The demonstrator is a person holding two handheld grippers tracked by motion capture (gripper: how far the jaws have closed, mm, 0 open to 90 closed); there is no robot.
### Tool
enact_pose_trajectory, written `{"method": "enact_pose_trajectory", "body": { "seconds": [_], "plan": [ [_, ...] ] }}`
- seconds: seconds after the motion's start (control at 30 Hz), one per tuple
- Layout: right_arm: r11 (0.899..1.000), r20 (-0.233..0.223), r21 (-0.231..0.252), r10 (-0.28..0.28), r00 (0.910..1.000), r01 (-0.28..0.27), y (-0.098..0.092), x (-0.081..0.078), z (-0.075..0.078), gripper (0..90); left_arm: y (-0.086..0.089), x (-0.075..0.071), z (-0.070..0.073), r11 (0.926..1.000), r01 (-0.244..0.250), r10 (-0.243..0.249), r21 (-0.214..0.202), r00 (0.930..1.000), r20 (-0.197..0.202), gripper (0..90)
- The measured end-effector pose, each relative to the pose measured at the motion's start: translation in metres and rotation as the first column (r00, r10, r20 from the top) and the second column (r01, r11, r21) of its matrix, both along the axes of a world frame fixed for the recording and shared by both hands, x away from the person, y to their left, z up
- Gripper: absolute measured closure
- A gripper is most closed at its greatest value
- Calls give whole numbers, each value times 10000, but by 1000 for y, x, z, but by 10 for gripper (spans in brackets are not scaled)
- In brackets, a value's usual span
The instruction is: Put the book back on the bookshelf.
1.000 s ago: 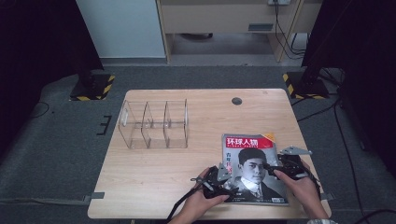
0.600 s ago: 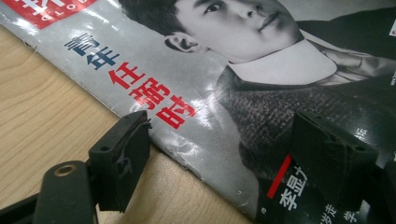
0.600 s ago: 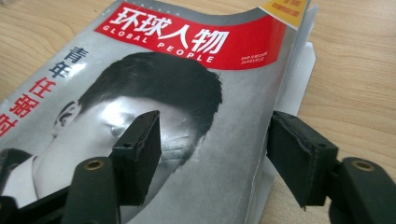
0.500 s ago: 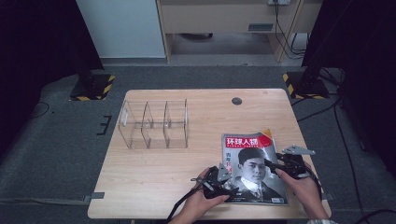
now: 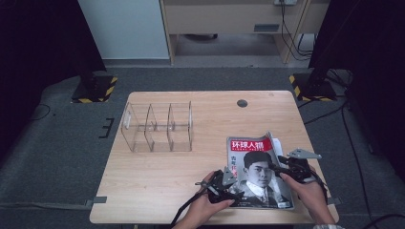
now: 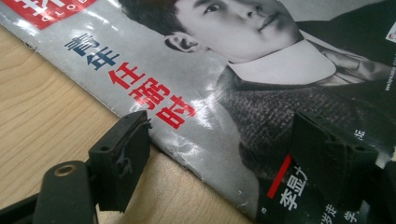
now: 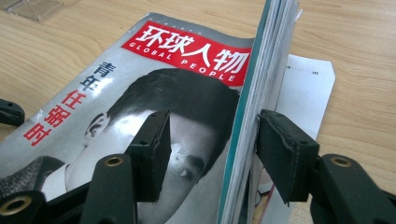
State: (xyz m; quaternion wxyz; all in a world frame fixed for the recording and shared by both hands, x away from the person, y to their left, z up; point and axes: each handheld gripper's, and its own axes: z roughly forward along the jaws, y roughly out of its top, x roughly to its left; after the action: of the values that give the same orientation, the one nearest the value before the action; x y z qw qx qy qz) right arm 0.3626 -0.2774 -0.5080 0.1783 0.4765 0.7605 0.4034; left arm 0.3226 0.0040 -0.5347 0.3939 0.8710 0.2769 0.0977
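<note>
Toward the table's (image 5: 157, 191) back left sits a clear acrylic organizer (image 5: 157, 126) with three compartments, well apart from your hands. Near the front edge, right of centre, lies the magazine (image 5: 258, 174), its portrait cover facing up and its red title band toward the back edge. Your left gripper (image 5: 228, 183) rests at the magazine's left edge near the front left corner of the cover; the left gripper view shows its jaws spread, one over the bare wood just beside the spine edge and the other over the cover, pressing nothing between them. Your right gripper (image 5: 277, 168) sits at the magazine's right side, where a bundle of pages (image 7: 264, 107) stands lifted on edge. The right gripper view shows that bundle between the jaws: the right one touches the page edges, the left one stands clear over the cover. These jaws have just been closing on the pages, without pinching them yet. A loose white sheet (image 7: 303, 88) lies flat beneath, toward the table's right edge.
</note>
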Motion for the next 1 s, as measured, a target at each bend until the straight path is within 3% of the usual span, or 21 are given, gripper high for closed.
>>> {"method": "enact_pose_trajectory", "body": {
  "seconds": [0.2, 0.7, 0.83, 1.0],
  "plan": [
    [9997, -117, -256, -44, 9999, 41, 2, 1, -6, 449, 0, 0, 0, 10000, -1, 1, -1, 10000, 1, 197],
    [9992, -305, -378, -110, 9995, 99, 3, 4, -13, 370, 0, 0, 0, 10000, -17, 17, -2, 10000, 3, 197],
    [9962, -630, -834, -287, 9976, 234, 5, 7, -18, 338, 0, 0, 0, 10000, -19, 19, -3, 10000, 4, 197],
    [9956, -733, -894, -354, 9967, 288, 4, 8, -17, 376, 0, 0, 0, 10000, -18, 18, 0, 10000, 6, 197]
  ]
}}
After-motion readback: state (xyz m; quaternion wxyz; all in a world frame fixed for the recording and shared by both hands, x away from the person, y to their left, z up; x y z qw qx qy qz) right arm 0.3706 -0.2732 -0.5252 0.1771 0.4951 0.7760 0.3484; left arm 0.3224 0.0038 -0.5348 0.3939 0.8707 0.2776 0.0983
